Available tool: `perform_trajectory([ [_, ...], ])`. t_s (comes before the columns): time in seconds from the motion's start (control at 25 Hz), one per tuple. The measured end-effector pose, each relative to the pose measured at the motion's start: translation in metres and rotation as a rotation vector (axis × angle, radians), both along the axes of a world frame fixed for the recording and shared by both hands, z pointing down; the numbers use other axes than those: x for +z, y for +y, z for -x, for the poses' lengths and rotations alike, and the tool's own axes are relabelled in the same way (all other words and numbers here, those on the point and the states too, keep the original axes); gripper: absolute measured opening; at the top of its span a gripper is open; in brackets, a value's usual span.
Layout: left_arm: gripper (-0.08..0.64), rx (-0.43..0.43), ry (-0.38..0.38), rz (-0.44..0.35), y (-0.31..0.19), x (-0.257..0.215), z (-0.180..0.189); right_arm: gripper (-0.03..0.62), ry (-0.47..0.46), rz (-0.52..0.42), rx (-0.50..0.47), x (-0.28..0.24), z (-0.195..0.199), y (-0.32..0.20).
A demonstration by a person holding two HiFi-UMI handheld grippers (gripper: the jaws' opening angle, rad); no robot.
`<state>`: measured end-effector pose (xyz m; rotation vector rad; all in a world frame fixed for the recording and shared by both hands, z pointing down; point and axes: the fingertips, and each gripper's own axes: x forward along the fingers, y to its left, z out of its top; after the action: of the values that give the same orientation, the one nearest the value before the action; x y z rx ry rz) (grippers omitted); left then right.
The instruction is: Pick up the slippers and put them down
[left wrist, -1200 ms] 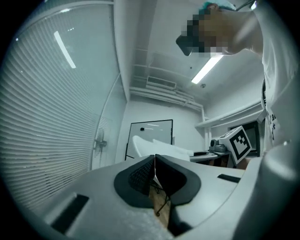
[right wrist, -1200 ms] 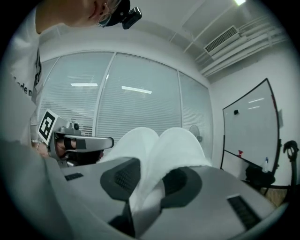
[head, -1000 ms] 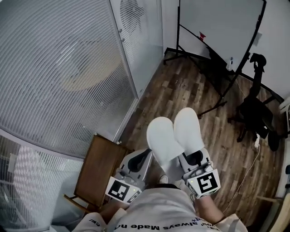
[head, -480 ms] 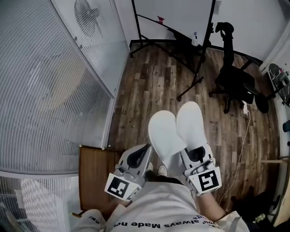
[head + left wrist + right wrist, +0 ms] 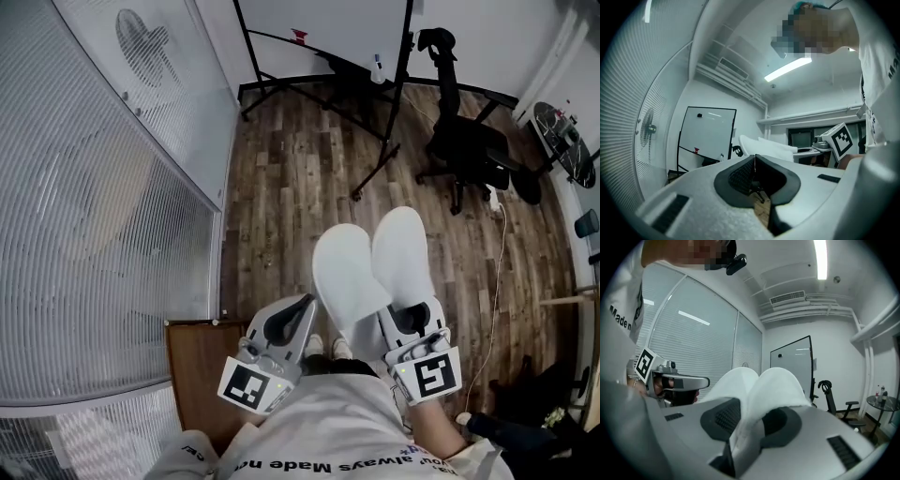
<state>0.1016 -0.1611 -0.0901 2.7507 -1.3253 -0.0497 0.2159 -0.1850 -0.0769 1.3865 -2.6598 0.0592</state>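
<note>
Standing over a brown wood-plank floor (image 5: 300, 187), spreading beneath and all round a pair of white, soft fabric slippers (image 5: 367, 267). Passing a tall ribbed frosted-glass partition (image 5: 94, 187), filling the whole side to the left of the slippers, with the shadow of a round fan showing through near its top. Facing a white board on a black metal stand (image 5: 319, 28), well beyond the slippers' toes. Looking past a black office chair (image 5: 469, 141), standing beyond the slippers and off to their right. Skirting a small brown wooden surface (image 5: 192, 361), low and to the left of the slippers' heels.

Holding the slippers up off the floor, side by side and touching, toes pointing away from the body. Gripping them at the heel ends with the right gripper (image 5: 401, 317), jaws clenched on the white fabric, with the cloth bunching between the pads in the right gripper view. Carrying the left gripper (image 5: 302, 309) just beside the slippers' heels on their left, jaws pressed together on nothing, only a strip of floor showing behind them in the left gripper view. Trailing across the floor to the right of the slippers, a thin white cable (image 5: 492, 281).
</note>
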Motion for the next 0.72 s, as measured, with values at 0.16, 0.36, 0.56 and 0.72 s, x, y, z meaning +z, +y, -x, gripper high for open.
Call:
perform_trajectory([
  [0.16,0.012,0.016,-0.025,0.042,-0.003,0.01,0.016,0.114,-0.004,0.018,0.017,0.006,0.016,-0.003],
  [0.36,0.012,0.012,-0.041,0.055,-0.015,0.02,0.03,0.114,-0.001,0.031,0.018,0.016,0.026,-0.01],
  [0.56,0.012,0.005,-0.044,0.052,-0.022,0.027,0.035,0.114,0.019,0.063,0.02,0.027,0.026,-0.017],
  [0.72,0.012,-0.003,-0.038,0.085,-0.029,0.041,0.032,0.112,0.036,0.091,0.012,0.039,0.023,-0.024],
])
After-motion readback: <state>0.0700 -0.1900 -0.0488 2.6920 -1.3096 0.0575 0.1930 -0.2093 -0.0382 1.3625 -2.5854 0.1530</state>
